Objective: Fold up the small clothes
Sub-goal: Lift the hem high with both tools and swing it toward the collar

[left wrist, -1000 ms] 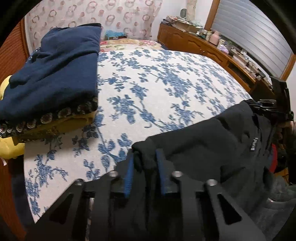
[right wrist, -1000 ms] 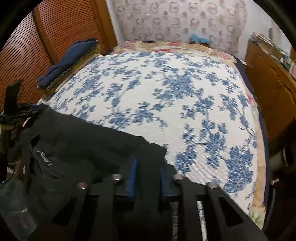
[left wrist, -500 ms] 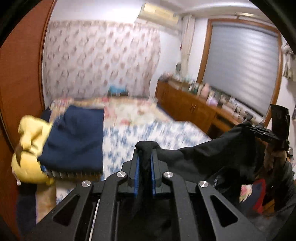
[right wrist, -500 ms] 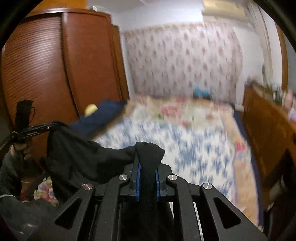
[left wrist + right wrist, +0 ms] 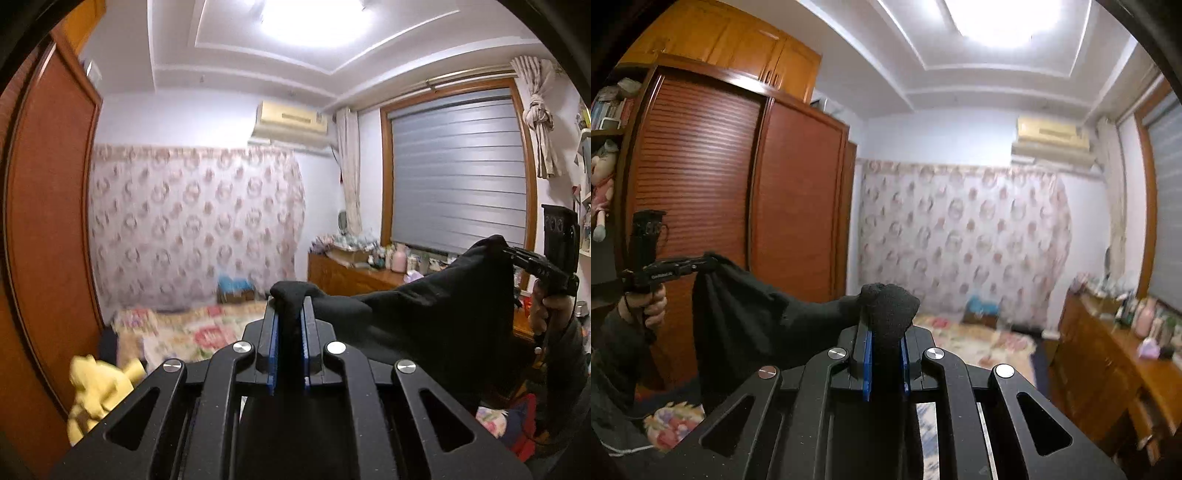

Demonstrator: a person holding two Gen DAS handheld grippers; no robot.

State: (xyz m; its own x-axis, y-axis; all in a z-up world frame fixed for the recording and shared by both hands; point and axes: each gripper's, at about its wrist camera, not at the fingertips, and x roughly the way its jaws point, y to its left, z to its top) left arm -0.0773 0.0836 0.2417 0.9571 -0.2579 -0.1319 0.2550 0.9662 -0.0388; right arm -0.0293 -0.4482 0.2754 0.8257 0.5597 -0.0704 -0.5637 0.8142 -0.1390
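I've swung both tools up off the bed — my left tool (image 5: 290, 314) and right tool (image 5: 885, 332) each pinched nearly shut on a corner of the black garment (image 5: 424, 317), which now hangs stretched in the air between them, ready to lay flat. The flowered bed (image 5: 192, 332) sits low below — wardrobe (image 5: 738, 192) to my left.

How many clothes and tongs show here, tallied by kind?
Black garment: 1, pinched at two corners
Yellow garment: 1
Tongs: 2, left tongs and right tongs, both shut on the black garment
Total: 4
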